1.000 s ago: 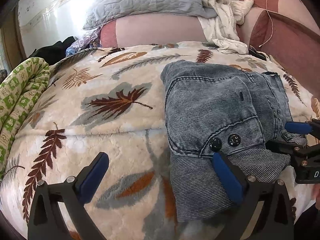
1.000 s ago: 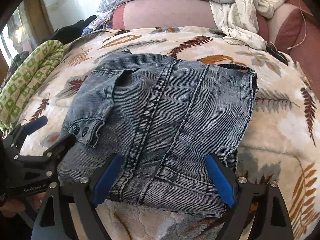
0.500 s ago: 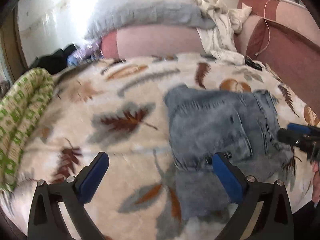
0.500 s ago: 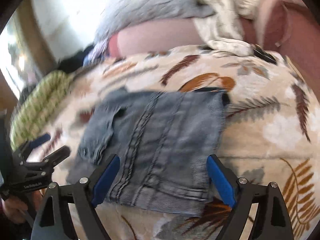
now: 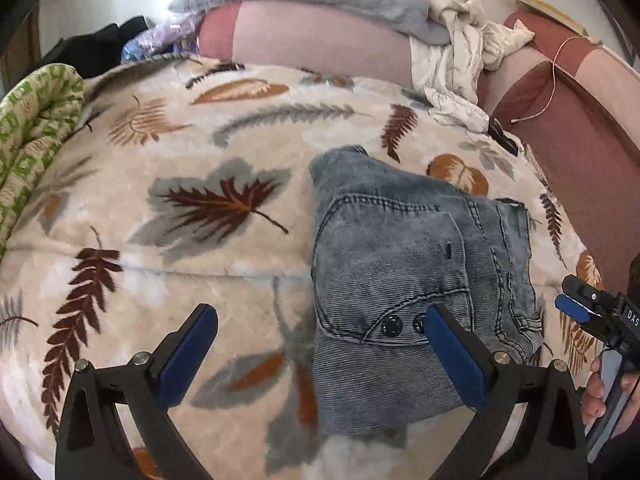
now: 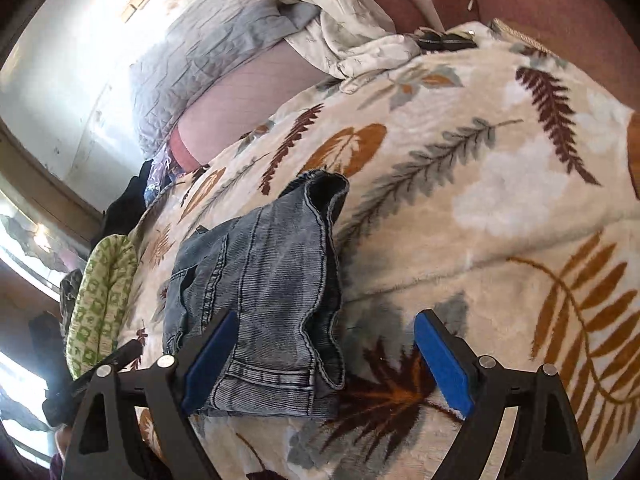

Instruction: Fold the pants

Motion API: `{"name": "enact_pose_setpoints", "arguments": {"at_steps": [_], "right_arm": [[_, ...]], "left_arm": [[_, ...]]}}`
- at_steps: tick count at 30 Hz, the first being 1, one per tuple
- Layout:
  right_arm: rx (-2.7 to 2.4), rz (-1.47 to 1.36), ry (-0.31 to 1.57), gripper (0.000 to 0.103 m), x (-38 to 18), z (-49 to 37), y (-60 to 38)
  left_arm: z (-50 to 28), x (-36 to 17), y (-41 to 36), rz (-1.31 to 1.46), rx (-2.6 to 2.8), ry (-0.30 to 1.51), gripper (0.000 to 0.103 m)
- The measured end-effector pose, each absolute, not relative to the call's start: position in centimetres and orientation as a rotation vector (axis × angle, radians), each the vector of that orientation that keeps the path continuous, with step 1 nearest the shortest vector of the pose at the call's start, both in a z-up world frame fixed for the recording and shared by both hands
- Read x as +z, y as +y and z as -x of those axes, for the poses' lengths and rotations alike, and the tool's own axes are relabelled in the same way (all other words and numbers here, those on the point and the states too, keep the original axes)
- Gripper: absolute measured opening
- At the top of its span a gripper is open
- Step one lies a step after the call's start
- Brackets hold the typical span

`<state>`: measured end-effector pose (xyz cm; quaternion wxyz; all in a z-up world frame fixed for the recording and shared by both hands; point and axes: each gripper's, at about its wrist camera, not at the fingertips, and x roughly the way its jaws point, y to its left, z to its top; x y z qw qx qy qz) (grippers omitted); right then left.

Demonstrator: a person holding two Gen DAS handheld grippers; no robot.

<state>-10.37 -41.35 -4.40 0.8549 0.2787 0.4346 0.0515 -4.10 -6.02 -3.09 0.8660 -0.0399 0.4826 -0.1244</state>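
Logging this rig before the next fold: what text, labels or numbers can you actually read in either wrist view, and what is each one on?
"DAS": white letters on the black body of the right gripper, cut off by the left wrist view's edge.
Folded jeans: two dark snap buttons, any marking too small to read.
Leaf-print blanket: no text.

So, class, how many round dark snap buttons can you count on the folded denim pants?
2. The two snap buttons sit side by side on the pants' near pocket flap: one, the other beside the left gripper's finger. Others may be hidden in folds.
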Motion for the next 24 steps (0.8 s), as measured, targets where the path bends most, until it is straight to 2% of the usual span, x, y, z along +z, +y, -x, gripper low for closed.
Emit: {"name": "enact_pose_setpoints", "arguments": {"at_steps": [24], "right_arm": [[0.174,-0.630,1.012,0.092,-6.9,8.1,-40.2]], "left_arm": [[0.8,-5.6,-7.1,0.138,-0.310,1.093,0.103]]}}
